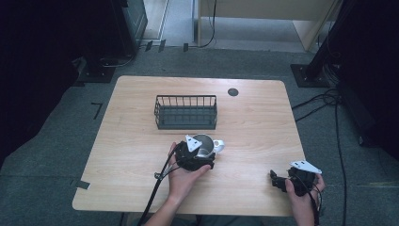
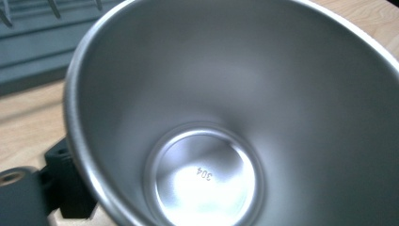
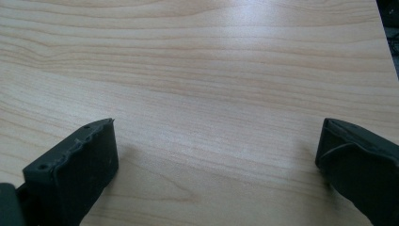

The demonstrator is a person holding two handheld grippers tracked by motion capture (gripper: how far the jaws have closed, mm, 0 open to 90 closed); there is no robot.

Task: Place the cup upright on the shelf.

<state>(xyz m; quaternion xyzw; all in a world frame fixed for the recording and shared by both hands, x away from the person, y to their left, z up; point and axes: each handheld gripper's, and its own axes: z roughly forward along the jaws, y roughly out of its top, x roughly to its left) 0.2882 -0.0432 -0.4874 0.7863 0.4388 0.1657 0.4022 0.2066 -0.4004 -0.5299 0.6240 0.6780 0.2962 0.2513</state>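
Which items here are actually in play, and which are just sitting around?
In play:
- steel cup, empty, at the left claw
- wire basket, just beyond the cup; likely the target, a guess

Lying about:
- right claw, open over bare table
- black grommet near the table's far edge

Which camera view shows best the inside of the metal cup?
The left gripper view: it looks straight into the metal cup, down to the "304" stamped on its bottom. The high view shows the cup small, at the left tool. The right gripper view shows bare table.
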